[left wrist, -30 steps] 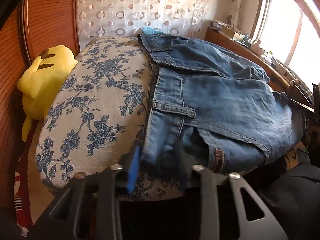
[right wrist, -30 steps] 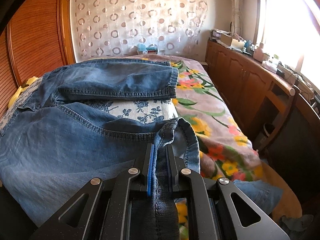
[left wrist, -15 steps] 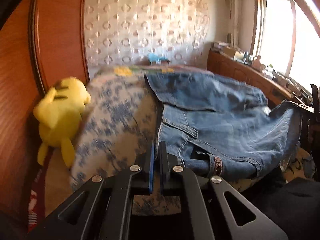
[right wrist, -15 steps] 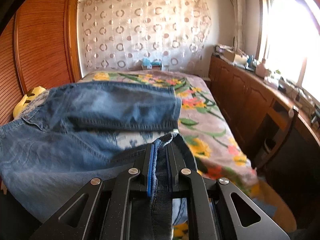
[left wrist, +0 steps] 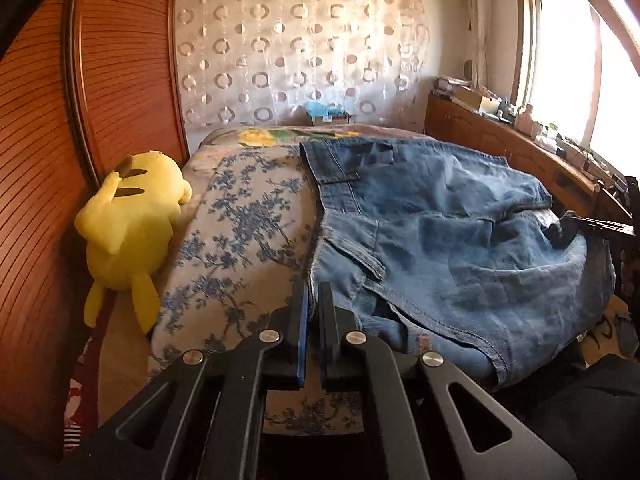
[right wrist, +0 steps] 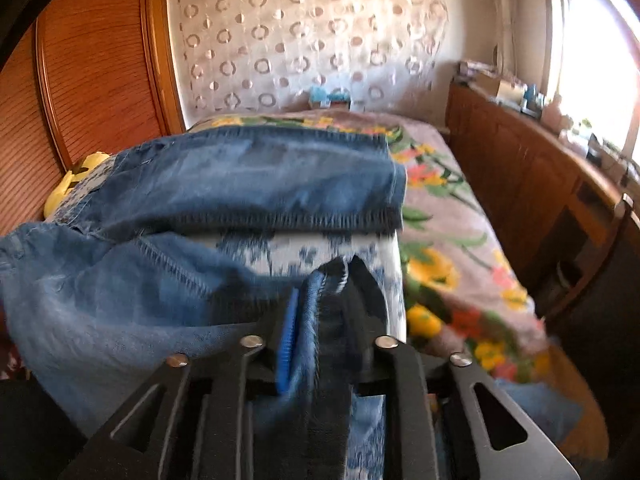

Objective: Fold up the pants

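Observation:
Blue jeans lie across a blue-flowered cushion on the bed, waistband to the left. My left gripper is shut above the cushion's near edge. The waistband's left edge runs up to its tips, and I see no cloth between the pads. In the right wrist view one leg lies folded across the far side. My right gripper has its jaws opening, with the near leg's hem hanging loosely between them, no longer pinched.
A yellow plush toy lies against the ribbed wooden wardrobe door on the left. A flowered bedspread stretches to the right. Wooden cabinets with clutter on top run under the window.
My left gripper shut from open around the waistband corner and rose. My right gripper, shut on the leg hem before, has spread its jaws and shifted, so the hem hangs slack.

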Motion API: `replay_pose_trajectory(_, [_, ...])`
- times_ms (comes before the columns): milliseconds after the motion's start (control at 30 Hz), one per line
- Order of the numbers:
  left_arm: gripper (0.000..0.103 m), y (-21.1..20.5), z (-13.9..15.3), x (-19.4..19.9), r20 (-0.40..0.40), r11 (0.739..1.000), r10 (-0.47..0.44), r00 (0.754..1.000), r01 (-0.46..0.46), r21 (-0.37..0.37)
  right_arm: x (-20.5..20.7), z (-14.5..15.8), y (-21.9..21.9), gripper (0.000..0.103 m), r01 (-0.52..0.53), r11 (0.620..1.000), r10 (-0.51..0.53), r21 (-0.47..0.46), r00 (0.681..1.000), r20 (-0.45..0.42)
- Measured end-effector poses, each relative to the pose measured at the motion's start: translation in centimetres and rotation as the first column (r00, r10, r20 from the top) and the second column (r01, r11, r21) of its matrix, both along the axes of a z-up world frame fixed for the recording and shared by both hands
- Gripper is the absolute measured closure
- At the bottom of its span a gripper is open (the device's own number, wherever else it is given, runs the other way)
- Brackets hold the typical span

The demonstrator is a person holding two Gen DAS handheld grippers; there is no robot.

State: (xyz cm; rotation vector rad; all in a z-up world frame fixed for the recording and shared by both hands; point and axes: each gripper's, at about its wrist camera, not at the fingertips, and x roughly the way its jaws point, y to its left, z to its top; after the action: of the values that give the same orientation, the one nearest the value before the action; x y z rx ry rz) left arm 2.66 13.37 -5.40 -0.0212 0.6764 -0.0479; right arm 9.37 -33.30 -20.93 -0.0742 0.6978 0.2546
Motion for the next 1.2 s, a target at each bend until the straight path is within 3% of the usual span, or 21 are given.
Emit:
replay_pose_trajectory(133, [0.098, -0.5, -0.4, 0.2, -0.009, 1.000, -0.013, 1.000, 0.013, 0.003, -1.9, 0.0, -2.0, 0.059, 0.014, 1.000, -0.014, -0.003, 1.000, -0.010])
replay_pose_trajectory(600, [0.098, -2.1, -1.0, 0.8, -0.028, 0.999, -0.048, 0.998, 0.048, 0.006, -4.1, -0.7, -3.0, 0.056, -0.002, 1.000, 0.002, -0.001, 0.993, -0.118])
replay_pose_trajectory(667, [0.098, -2.2, -1.1, 0.8, -0.030, 0.999, -0.052, 0.998, 0.052, 0.007, -4.2, -0.3, -2.6, 0.071, -0.016, 1.000, 0.015, -0.006, 0.991, -0.131])
replay_pose_trajectory(700, [0.098, -2.2, -1.0, 0.8, -0.025, 0.999, -0.052, 0.998, 0.052, 0.011, -4.2, -0.3, -2.3, 0.091, -0.035, 0.999, 0.033, -0.015, 0.991, -0.133])
replay_pose_trajectory(767, [0.098, -2.2, -0.6, 0.6, -0.002, 0.999, -0.052, 0.999, 0.052, 0.011, -4.5, 0.3, -1.6, 0.096, -0.054, 0.997, 0.049, -0.045, 0.993, -0.107])
replay_pose_trajectory(967, [0.098, -1.7, 2.7, 0.7, 0.084, 0.999, -0.042, 0.996, 0.041, 0.008, -3.9, 4.5, -2.1, 0.098, -0.043, 0.998, 0.044, -0.041, 0.999, 0.030])
replay_pose_trajectory(1200, [0.098, -1.7, 4.6, 3.9, 0.135, 0.999, -0.041, 0.990, 0.040, 0.011, 1.1, 7.5, -1.5, 0.098, -0.009, 1.000, 0.011, -0.013, 0.991, 0.136])
